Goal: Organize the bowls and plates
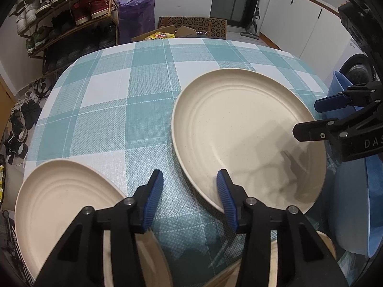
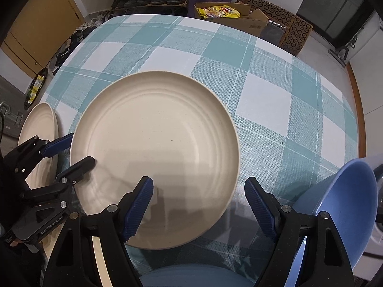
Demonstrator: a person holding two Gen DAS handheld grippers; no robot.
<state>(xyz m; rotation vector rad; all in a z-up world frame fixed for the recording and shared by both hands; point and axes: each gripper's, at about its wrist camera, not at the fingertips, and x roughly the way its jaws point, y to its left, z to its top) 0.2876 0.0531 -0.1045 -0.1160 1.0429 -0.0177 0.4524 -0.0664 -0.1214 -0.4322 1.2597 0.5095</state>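
A large cream plate point(image 1: 241, 131) lies on the checked tablecloth; it also shows in the right wrist view point(image 2: 158, 153). A second cream plate point(image 1: 62, 201) lies at the near left, seen edge-on in the right wrist view point(image 2: 40, 124). My left gripper point(image 1: 190, 191) is open and empty, low over the cloth between the two plates. My right gripper point(image 2: 198, 205) is open and empty over the large plate's near edge; it shows at the right in the left wrist view point(image 1: 306, 117). A blue bowl point(image 2: 340, 205) stands tilted at the right. More cream dishes point(image 1: 134, 263) lie under the left gripper.
The table point(image 2: 263, 91) has a teal and white checked cloth. A blue-grey dish point(image 2: 191, 275) sits at the near edge. A shoe rack point(image 1: 67, 19), a purple bag point(image 1: 136, 12) and cardboard boxes point(image 2: 251, 16) stand beyond the far edge. White cabinets point(image 1: 299, 16) are at the right.
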